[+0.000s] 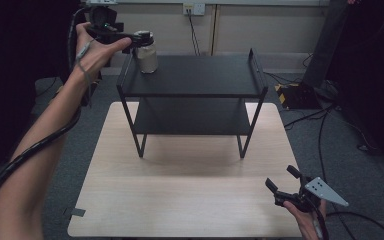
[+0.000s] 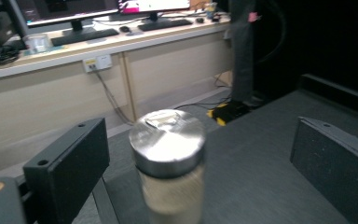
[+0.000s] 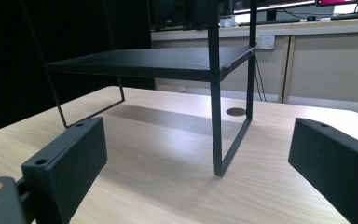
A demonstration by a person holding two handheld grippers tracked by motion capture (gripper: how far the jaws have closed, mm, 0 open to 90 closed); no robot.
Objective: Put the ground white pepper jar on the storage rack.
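High view, entry one: your left gripper (image 1: pixel 139 41) is held out at the far left corner of the black two-tier shelf (image 1: pixel 195 85), at the level of the jar's lid. The jar (image 1: pixel 147 52), pale contents under a metal lid, stands upright on the top tier near that left rear corner. Left gripper view confirms the jaws stand wide apart with the jar (image 2: pixel 168 163) between them, nearer the left jaw but with a gap on both sides; nothing is clamped.

Entry two: your right gripper (image 1: pixel 286 186) hovers low over the near right corner of the wooden table (image 1: pixel 190 200), jaws apart, holding nothing, well apart from the shelf. Right gripper view looks across the tabletop at the shelf's (image 3: pixel 168 63) legs and top tier.

Progress, as a judgement: the jar rests on the top tier and the jaws are off it, so this reads either as a placement just finished or a pickup not yet closed; the pictures alone do not settle which. If placing, only pulling the left gripper clear is left. If picking, the squeeze and lift are both left.

Hidden or unclear: the jar's base is cut off at the bottom of the left gripper view, and the jar is slightly blurred there. The lower tier lies in shadow. The label or contents cannot be read.
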